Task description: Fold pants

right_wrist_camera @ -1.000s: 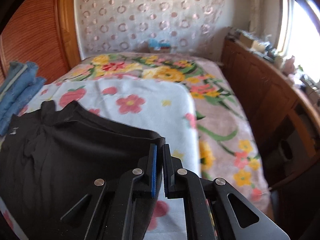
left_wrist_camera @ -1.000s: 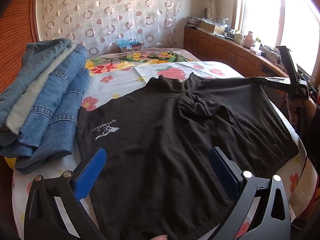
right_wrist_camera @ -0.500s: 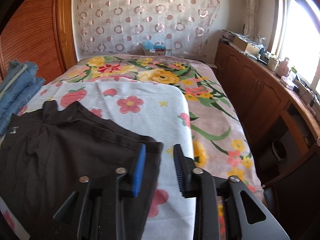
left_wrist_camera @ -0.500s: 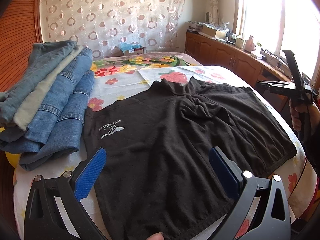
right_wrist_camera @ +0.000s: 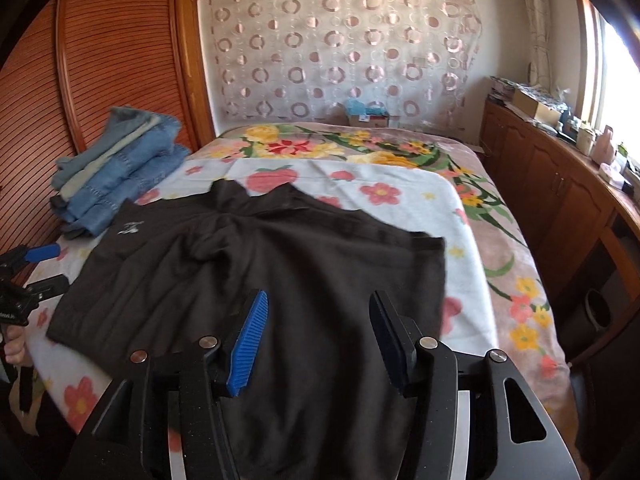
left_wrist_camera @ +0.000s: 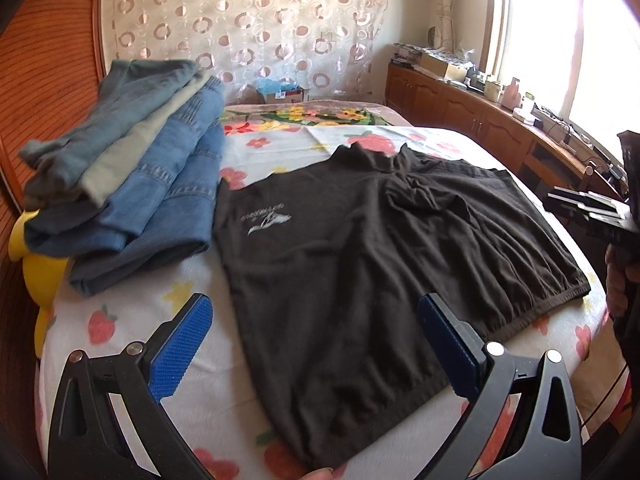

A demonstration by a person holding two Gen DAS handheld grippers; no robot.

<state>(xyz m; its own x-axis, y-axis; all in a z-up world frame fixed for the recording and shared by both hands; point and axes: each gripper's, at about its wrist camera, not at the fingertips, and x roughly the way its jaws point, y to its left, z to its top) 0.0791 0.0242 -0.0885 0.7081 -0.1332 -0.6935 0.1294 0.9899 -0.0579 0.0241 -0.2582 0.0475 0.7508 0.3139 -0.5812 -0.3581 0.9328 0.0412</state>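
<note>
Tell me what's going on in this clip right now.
A person with a gripper in each hand is folding dark pants on a flowered bed. The right gripper has just been opening and holds nothing; the cloth lies below it. The left gripper is open above the pants' near edge, gripping nothing. A stack of folded jeans sits beside the pants.

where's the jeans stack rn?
Jeans stack sits far left in both views, on the bed's edge by the wooden wall, touching the black pants.
</note>
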